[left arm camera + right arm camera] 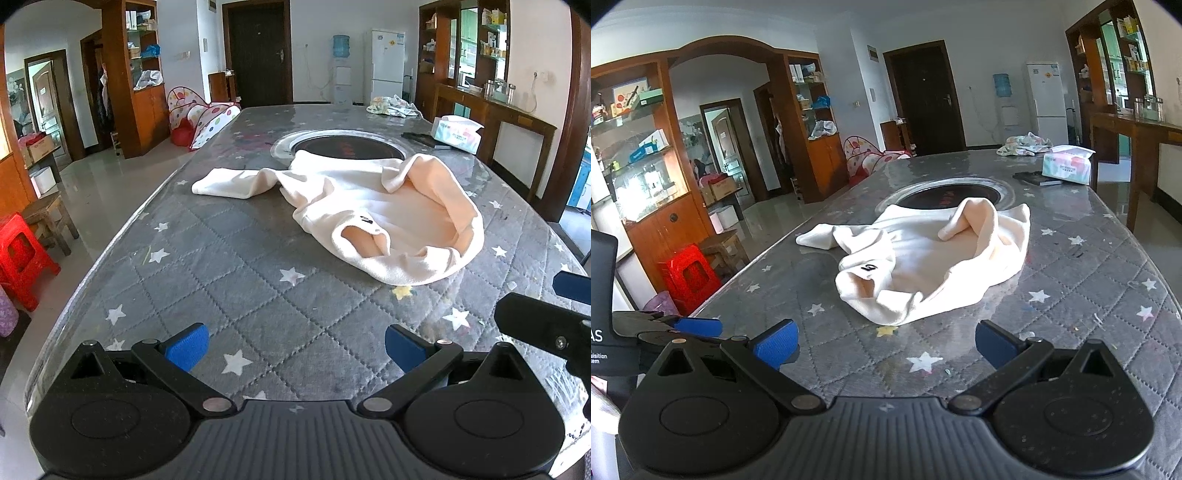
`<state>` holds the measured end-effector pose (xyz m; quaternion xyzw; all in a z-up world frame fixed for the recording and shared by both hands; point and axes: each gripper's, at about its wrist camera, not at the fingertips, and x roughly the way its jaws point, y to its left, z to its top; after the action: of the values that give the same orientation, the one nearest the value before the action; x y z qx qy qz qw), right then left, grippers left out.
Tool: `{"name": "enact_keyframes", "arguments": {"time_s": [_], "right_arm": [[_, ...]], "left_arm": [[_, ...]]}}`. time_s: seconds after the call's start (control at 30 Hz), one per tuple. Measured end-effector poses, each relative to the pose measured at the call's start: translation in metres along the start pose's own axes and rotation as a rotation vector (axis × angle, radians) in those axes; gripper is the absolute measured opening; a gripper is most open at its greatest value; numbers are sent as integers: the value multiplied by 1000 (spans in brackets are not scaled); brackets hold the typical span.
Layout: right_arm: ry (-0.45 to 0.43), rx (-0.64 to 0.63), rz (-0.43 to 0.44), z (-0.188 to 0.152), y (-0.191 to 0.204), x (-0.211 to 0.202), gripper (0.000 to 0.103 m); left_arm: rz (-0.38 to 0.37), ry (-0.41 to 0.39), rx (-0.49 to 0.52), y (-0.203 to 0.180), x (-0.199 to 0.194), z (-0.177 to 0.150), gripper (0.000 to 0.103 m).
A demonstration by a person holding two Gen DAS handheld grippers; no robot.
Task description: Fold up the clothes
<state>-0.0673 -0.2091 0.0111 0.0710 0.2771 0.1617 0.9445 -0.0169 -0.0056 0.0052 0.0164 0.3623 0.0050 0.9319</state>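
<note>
A cream long-sleeved top (362, 214) lies crumpled on the grey star-patterned table (221, 280), one sleeve stretched out to the left, its hem turned up at the right. It also shows in the right wrist view (923, 258). My left gripper (295, 347) is open and empty, low over the table, short of the garment's near edge. My right gripper (886, 343) is open and empty, also short of the garment. The right gripper shows at the right edge of the left wrist view (554, 314); the left gripper shows at the left edge of the right wrist view (683, 328).
A round black cooktop (343, 146) is set into the table behind the top. A tissue pack (456, 133), a dark flat object (421, 138) and a bundle of cloth (391, 105) lie at the far right. Red stool (18, 258) and wooden stool (48, 221) stand left of the table.
</note>
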Motion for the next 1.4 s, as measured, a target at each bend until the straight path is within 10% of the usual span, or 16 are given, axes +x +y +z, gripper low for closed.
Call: {"name": "enact_keyframes", "arguments": {"time_s": [1.4], "right_arm": [[14, -21, -8, -3, 4, -3, 103]], "left_arm": [[7, 15, 16, -3, -3, -4, 103]]}}
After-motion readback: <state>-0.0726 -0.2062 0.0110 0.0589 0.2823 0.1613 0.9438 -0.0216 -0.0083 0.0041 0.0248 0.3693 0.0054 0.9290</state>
